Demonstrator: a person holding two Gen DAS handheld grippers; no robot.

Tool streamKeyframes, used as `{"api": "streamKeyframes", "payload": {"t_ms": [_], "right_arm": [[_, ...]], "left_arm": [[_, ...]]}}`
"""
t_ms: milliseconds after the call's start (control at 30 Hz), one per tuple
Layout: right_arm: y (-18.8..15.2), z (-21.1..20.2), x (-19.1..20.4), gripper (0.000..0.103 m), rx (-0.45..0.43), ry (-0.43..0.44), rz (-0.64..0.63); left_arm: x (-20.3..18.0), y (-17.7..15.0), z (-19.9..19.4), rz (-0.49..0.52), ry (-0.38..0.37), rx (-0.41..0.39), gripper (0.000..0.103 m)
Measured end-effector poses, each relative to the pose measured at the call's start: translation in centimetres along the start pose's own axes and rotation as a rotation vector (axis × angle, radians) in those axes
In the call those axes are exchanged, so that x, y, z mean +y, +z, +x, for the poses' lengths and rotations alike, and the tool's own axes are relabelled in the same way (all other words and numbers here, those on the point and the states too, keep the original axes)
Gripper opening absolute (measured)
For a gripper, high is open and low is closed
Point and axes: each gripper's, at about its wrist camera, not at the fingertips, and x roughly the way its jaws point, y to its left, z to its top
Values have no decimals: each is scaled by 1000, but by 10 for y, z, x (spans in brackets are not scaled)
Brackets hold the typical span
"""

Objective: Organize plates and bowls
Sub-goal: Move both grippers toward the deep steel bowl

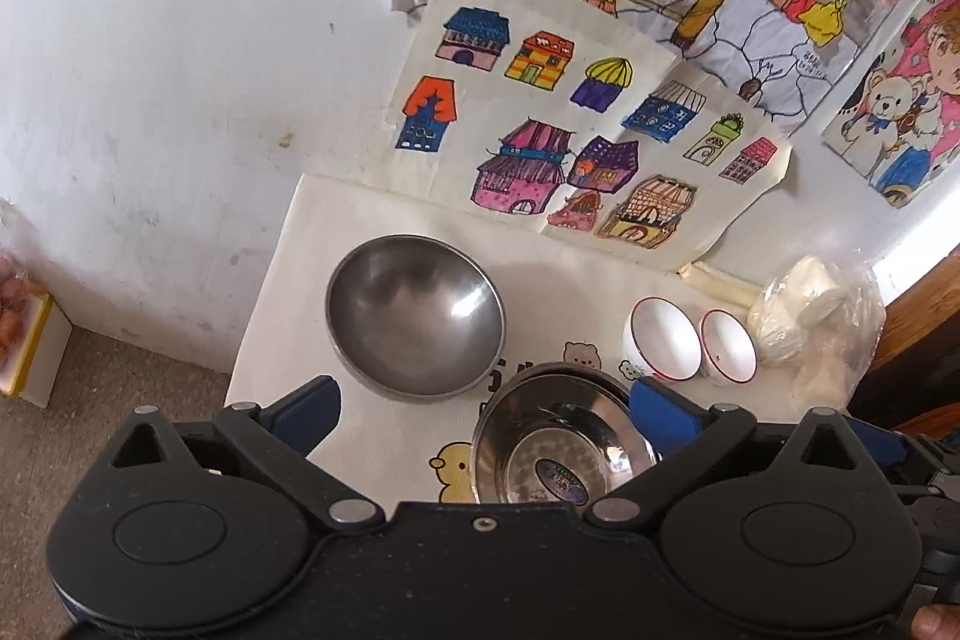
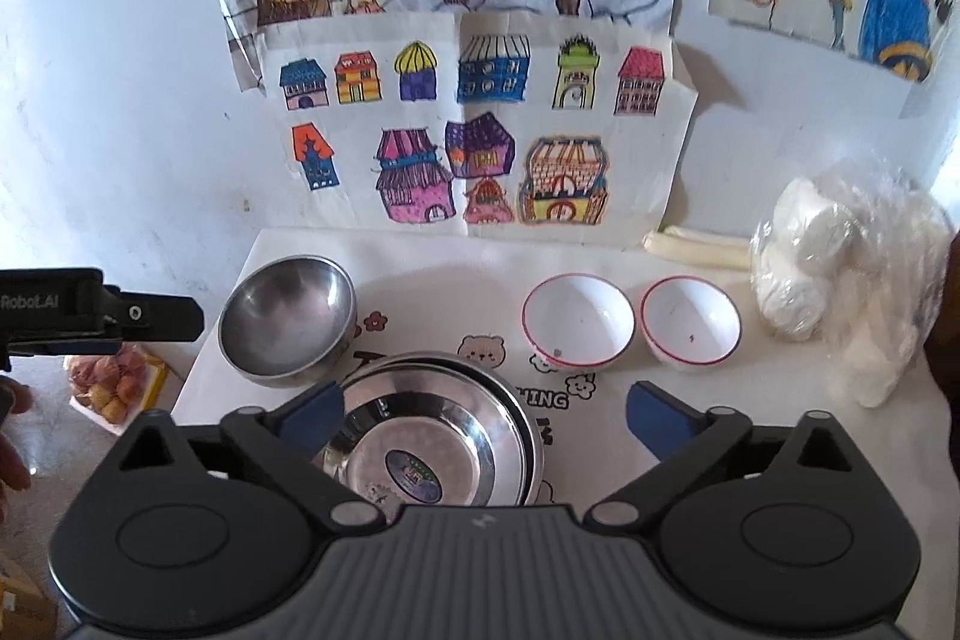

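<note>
A stack of shallow steel plates (image 1: 564, 448) (image 2: 438, 436) lies on the cartoon-print cloth (image 1: 300, 280) (image 2: 420, 268), close below both grippers. A deep steel bowl (image 1: 414, 316) (image 2: 288, 319) stands behind it to the left. Two white bowls with red rims (image 1: 663, 346) (image 1: 729, 355) (image 2: 577, 322) (image 2: 690, 328) stand side by side to the right. My left gripper (image 1: 486, 400) is open and holds nothing, hovering above the plates' far rim. My right gripper (image 2: 483, 406) is open too, its left finger over the plates' rim, with nothing held.
A clear bag of white lumps (image 1: 810, 316) (image 2: 840, 292) sits at the table's right end, and a cream roll (image 2: 696, 247) lies against the wall. Children's drawings (image 2: 468, 130) hang behind. A box of reddish items (image 2: 108, 382) rests on the floor left of the table.
</note>
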Motion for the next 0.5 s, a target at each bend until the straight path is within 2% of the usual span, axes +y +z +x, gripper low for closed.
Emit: {"api": "streamKeyframes", "payload": {"t_ms": [200,500], "right_arm": [[-10,-10,18,103,-23,-26,-24],[-20,-9,41,103,9,6,-86]], "left_arm": [[20,-19,-10,5,14,-17,102],[48,-33,-10,-11,38,2,102]]}}
